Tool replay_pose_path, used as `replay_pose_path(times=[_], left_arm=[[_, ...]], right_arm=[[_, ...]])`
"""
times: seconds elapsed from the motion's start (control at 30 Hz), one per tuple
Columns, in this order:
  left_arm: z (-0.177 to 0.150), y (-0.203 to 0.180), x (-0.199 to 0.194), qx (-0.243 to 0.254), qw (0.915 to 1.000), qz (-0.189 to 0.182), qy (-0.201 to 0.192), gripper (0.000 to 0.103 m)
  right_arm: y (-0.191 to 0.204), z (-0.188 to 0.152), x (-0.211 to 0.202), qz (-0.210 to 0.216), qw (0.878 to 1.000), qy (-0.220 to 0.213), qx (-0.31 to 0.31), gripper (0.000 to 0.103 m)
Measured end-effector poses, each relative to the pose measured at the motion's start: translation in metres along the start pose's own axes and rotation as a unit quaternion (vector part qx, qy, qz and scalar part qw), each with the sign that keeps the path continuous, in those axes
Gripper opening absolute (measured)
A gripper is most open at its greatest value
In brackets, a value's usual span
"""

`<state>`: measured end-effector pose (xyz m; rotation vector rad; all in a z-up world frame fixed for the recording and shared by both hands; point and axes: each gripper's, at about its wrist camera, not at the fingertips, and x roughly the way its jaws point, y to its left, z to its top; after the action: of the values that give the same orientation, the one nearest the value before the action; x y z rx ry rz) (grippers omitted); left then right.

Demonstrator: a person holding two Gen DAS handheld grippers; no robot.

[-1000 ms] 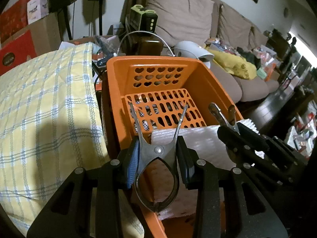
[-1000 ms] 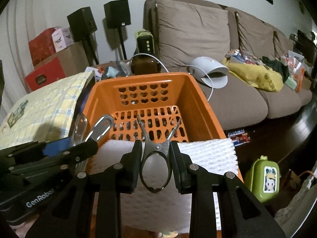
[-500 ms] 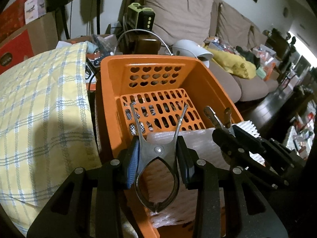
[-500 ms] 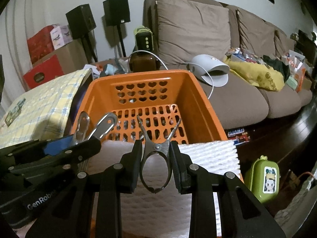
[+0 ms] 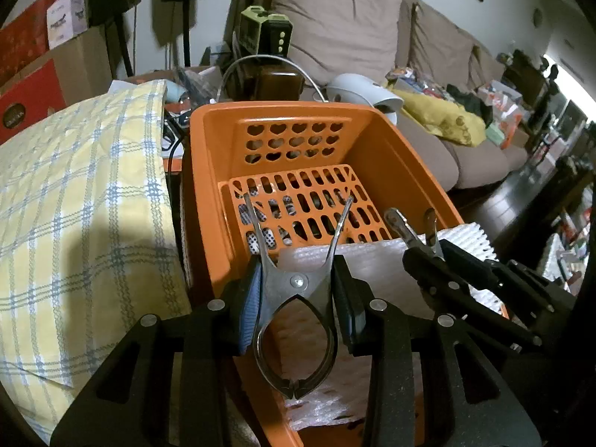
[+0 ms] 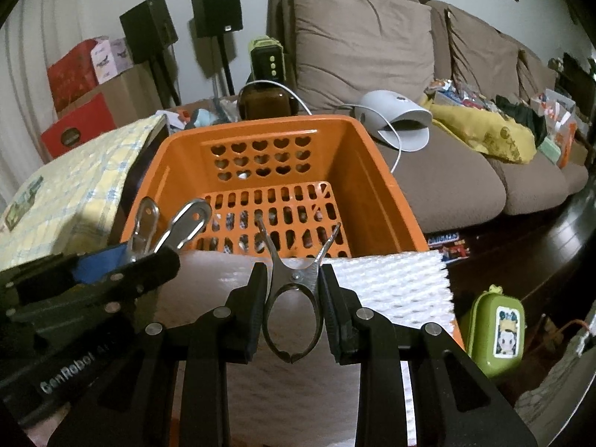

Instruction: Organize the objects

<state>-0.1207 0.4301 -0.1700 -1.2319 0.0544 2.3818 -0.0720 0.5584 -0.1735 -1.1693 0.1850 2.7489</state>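
An orange basket with a slotted floor stands right in front of both grippers. A white foam sheet hangs over its near rim. My left gripper is shut on a metal spring clip, whose handles point out over the basket. My right gripper is shut on a second metal clip in the same way. Each gripper shows in the other's view: the right gripper beside the left one, and the left gripper low on the left.
A yellow plaid cushion lies against the basket's left side. Behind it are a brown sofa with a white device, speakers and cardboard boxes. A green case sits on the dark floor at the right.
Both grippers keep their clips over the basket's near rim. The views drift only slightly; nothing was let go or picked up.
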Motion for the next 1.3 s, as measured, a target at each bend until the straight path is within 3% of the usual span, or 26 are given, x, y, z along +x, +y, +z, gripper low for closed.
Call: replay_pose_path(times=[1.3], left_arm=[[-0.002,0.003,0.003,-0.002,0.9999,-0.002,0.011,0.034]], right_arm=[[-0.004,-0.003,-0.006,0.005,1.0,0.012,-0.007,0.029]])
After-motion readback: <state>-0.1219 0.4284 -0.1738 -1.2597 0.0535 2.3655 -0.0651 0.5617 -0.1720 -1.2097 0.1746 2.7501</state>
